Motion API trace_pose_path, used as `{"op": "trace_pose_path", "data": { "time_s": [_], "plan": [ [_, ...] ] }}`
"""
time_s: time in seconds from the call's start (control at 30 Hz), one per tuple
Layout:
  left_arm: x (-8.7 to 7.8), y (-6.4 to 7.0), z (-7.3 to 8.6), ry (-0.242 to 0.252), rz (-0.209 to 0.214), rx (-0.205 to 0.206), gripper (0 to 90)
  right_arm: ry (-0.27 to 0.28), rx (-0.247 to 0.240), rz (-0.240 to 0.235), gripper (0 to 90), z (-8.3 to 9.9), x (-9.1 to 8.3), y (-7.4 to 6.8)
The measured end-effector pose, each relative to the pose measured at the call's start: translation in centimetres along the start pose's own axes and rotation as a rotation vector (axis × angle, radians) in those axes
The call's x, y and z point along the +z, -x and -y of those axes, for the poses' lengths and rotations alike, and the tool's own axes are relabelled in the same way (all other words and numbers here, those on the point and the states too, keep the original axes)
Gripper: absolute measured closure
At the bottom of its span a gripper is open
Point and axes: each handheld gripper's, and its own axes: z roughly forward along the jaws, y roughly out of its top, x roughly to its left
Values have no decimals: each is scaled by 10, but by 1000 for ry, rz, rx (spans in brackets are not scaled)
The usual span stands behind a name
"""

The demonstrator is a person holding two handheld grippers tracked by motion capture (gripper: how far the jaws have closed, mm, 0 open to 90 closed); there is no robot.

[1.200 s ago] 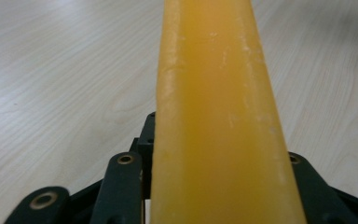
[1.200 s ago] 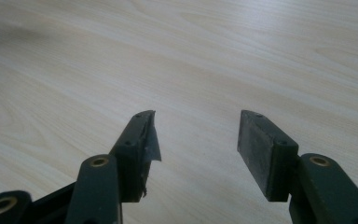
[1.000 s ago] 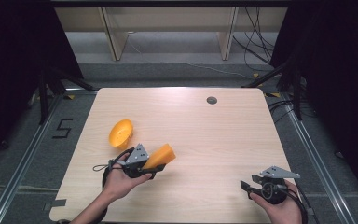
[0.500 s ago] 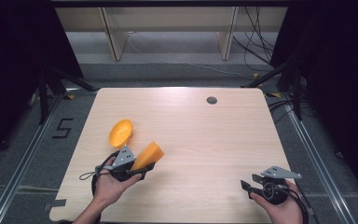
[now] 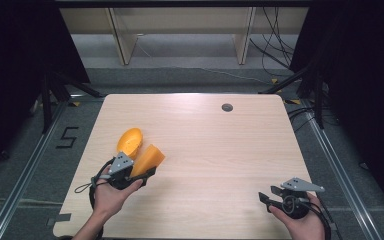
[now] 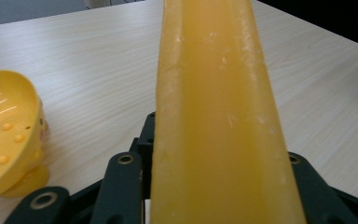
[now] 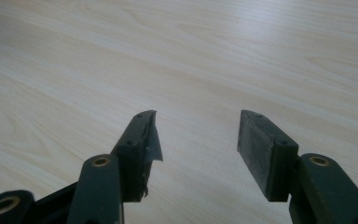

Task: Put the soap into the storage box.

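Pale wood-grain table (image 5: 220,150) sat in a dark room, with shelving legs and loose cables on the floor at the far side.

Left gripper (image 5: 145,172) was pinching an orange plastic tapered piece, cup-like or trough-like (image 5: 147,159), by its near end. In the left gripper view that piece (image 6: 216,121) ran straight up between the jaws and away from the camera. It was held just off the near-left part of the table.

Just beside it, on the far-left side, lay a yellow-orange plastic bowl with small holes, like a strainer (image 5: 129,140), tipped on its side. In the left gripper view it (image 6: 7,135) rested on the wood. From above I could not tell whether the two touched.

Right gripper (image 5: 266,196) was spread, holding nothing, parked near-right, well apart from both pieces. The right gripper view showed its jaws (image 7: 196,135) gaping over bare wood.

My read: the step was mating or setting the held piece by the strainer. To do it well:
- keep the pinch firm, since smooth plastic may slip
- approach slowly; the tipped strainer could roll
- bring the right gripper over to steady the strainer if needed
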Motion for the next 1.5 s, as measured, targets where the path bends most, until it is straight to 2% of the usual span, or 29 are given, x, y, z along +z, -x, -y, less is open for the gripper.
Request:
{"op": "trace_pose_path", "data": {
  "time_s": [0.07,0.1,0.13,0.17,0.2,0.23,0.27,0.3,0.37,0.4,0.43,0.47,0.5,0.57,0.63,0.7,0.73,0.93,0.97,1.0,1.17,1.23,1.27,1.3,1.33,1.5],
  "plan": [
    [-3,-4,-1,8,-17,-13,603,9,-11,14,473,0,-1,0],
    [-4,-7,-1,13,-24,-22,603,2,24,14,474,0,-1,-2],
    [-4,-7,-1,13,-24,-22,603,5,15,15,474,0,-1,-2],
    [-6,-10,-2,14,-52,-22,603,7,16,16,474,0,-1,-2],
    [-6,-10,-2,14,-52,-22,603,16,-10,19,475,-1,-1,1],
    [-7,-14,-1,20,-56,-39,602,18,-9,16,475,-1,-1,0],
    [-7,-14,-2,21,-63,-42,603,18,-2,10,475,-1,-2,0],
    [-8,-15,-2,23,-72,-43,603,12,31,15,475,-1,-3,-3],
    [-9,-17,-2,31,-92,-42,602,28,17,25,474,0,-2,-2],
    [-10,-17,-2,36,-102,-44,603,37,-10,30,475,-1,-2,1],
    [-10,-18,-2,36,-108,-47,603,31,3,14,475,0,-2,1],
    [-10,-19,-2,36,-111,-46,603,24,39,22,475,0,-3,-2],
    [-10,-20,-1,39,-114,-53,603,38,-9,33,475,-1,-3,1],
    [-11,-21,-1,34,-120,-57,603,34,-2,13,475,-1,-2,1],
    [-11,-22,-1,43,-124,-69,603,37,-15,27,475,-1,-2,1],
    [-12,-22,-2,43,-132,-75,603,18,-5,17,475,-1,-2,0],
    [-12,-23,-2,44,-132,-77,603,31,-3,12,474,-1,-1,0],
    [-13,-26,-2,38,-154,-88,602,21,-7,21,474,-1,-2,0],
    [-12,-27,-2,34,-163,-83,603,13,26,16,474,-1,-2,-2],
    [-12,-28,-2,31,-160,-81,603,12,26,14,474,-1,-2,-2],
    [-13,-29,-4,31,-169,-90,602,30,23,22,474,-1,-2,-2],
    [-13,-30,-5,40,-170,-105,603,35,21,30,474,-1,-2,-2],
    [-14,-31,-5,43,-171,-113,603,26,35,22,474,-1,-2,-3],
    [-14,-31,-5,43,-171,-113,603,27,34,21,474,-1,-2,-3],
    [-14,-33,-5,41,-175,-114,603,37,-9,25,475,-2,-2,0],
    [-12,-35,-6,38,-187,-103,603,33,-10,32,475,-2,-2,-1]
  ]
}}
